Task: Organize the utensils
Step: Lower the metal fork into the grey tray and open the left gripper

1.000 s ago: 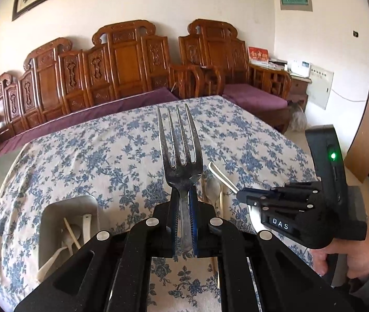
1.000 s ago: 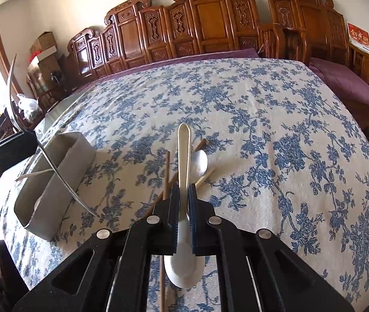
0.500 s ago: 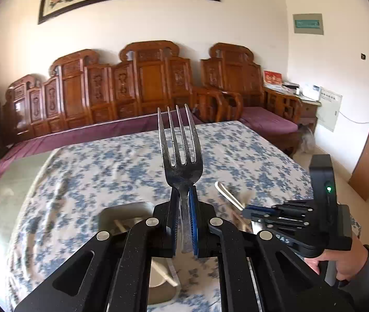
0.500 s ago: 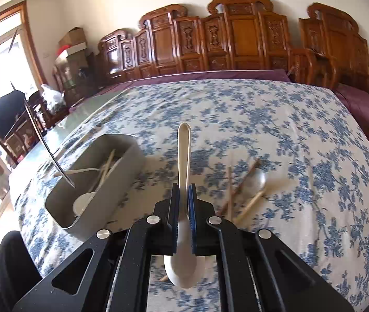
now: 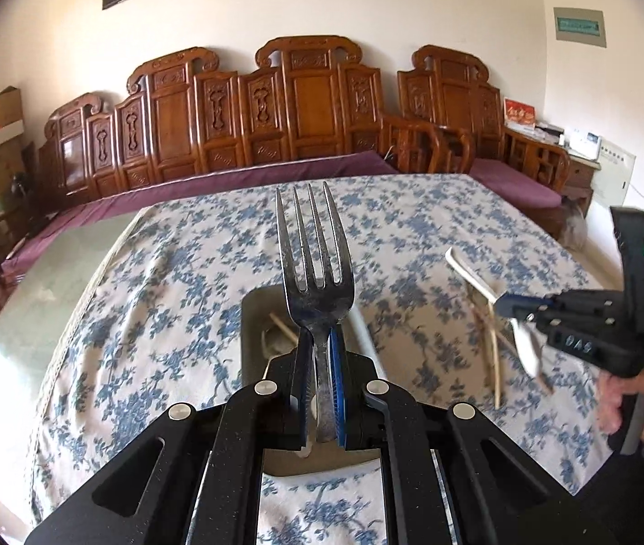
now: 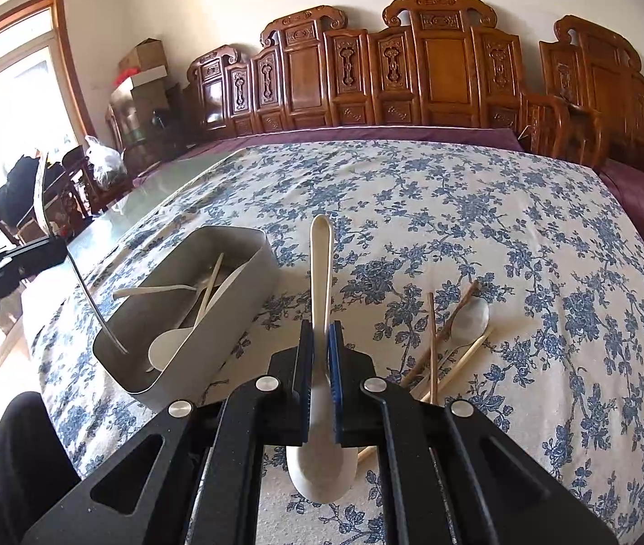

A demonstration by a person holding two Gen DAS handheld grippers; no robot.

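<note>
My left gripper [image 5: 320,354] is shut on a metal fork [image 5: 314,254], tines up, held over the grey utensil box [image 5: 253,318]. In the right wrist view the fork's handle [image 6: 95,304] dips into the box [image 6: 231,299], which holds white spoons and chopsticks. My right gripper [image 6: 320,354] is shut on a white spoon [image 6: 322,272], handle pointing forward, bowl hanging below, just right of the box. The right gripper [image 5: 521,306] also shows in the left wrist view with the spoon [image 5: 471,272].
Several chopsticks [image 6: 430,345] and a metal spoon [image 6: 469,318] lie on the blue-flowered tablecloth [image 6: 480,209] right of the box. Carved wooden chairs [image 6: 412,68] line the table's far side. A bare glass table edge [image 5: 49,281] lies at left.
The left gripper has moved the fork over the box, lowering its handle inside. The right gripper with the white spoon has shifted left, nearer the box.
</note>
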